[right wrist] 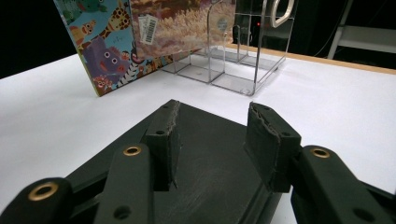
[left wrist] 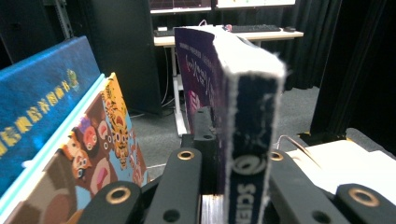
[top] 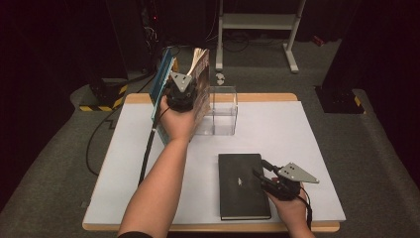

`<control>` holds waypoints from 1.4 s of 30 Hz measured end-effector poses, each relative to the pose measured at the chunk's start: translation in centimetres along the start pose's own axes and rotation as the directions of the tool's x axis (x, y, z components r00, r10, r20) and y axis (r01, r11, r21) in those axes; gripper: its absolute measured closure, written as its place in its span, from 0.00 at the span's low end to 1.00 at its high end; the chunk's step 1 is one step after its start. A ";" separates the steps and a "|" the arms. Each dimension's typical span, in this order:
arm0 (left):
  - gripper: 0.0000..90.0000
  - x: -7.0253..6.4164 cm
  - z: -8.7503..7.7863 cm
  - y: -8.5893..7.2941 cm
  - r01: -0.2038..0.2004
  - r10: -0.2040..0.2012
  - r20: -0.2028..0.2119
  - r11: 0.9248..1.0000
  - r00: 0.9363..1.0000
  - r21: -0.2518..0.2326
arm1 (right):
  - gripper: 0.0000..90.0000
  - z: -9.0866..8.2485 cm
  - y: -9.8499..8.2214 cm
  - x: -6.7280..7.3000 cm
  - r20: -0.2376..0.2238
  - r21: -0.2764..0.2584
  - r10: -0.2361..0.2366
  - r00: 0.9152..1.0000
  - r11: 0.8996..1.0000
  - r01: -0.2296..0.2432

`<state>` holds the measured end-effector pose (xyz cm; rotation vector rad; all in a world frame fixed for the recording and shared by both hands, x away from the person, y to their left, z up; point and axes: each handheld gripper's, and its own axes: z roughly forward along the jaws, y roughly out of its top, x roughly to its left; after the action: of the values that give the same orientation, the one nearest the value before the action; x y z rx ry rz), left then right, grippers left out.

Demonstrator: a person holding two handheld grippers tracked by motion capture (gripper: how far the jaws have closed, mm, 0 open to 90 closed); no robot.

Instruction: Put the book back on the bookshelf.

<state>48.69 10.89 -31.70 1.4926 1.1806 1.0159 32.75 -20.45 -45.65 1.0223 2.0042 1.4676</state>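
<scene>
My left gripper (top: 181, 94) is shut on a thick paperback (top: 201, 74) and holds it upright over the table's far left side. In the left gripper view the jaws clamp its dark blue spine (left wrist: 250, 140). Left of it lean a blue hardcover (left wrist: 37, 93) and a cartoon-animal picture book (left wrist: 93, 154). My right gripper (top: 262, 172) stands open at the right edge of a black notebook (top: 242, 186) lying flat near the front edge. In the right gripper view its jaws (right wrist: 215, 135) hover apart over the notebook's cover (right wrist: 210, 172) with nothing between them.
A clear acrylic divider rack (top: 223, 111) stands just right of the held paperback; the right gripper view shows the rack (right wrist: 243, 60) beside the animal book (right wrist: 107, 46). The white table top (top: 277, 129) has bare room at right. A white metal frame (top: 257, 22) stands on the floor behind.
</scene>
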 end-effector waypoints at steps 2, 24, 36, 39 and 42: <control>0.93 -0.1 0.5 -0.2 -0.001 0.001 -0.006 1.000 1.000 0.003 | 0.61 0.0 0.0 0.0 -0.001 0.000 0.000 1.000 1.000 0.000; 0.93 -0.2 1.8 -3.0 0.019 -0.019 -0.004 1.000 1.000 -0.005 | 0.61 0.2 -0.1 0.2 -0.010 0.006 -0.004 1.000 1.000 0.004; 0.84 -0.2 0.3 -4.0 0.015 -0.015 0.000 1.000 1.000 0.003 | 0.61 0.4 -0.1 0.5 -0.021 0.008 -0.008 1.000 1.000 0.008; 0.81 -0.2 0.3 -4.3 0.006 -0.006 -0.004 1.000 1.000 0.017 | 0.61 0.4 -0.1 0.5 -0.022 0.007 -0.008 1.000 1.000 0.009; 0.80 -0.3 0.4 -4.8 0.003 -0.002 -0.004 0.999 1.000 0.035 | 0.61 0.4 -0.1 0.5 -0.023 0.008 -0.008 1.000 1.000 0.008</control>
<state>48.08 10.98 -36.47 1.5167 1.2084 1.0015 32.66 -19.80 -45.86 1.0040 2.0292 1.4754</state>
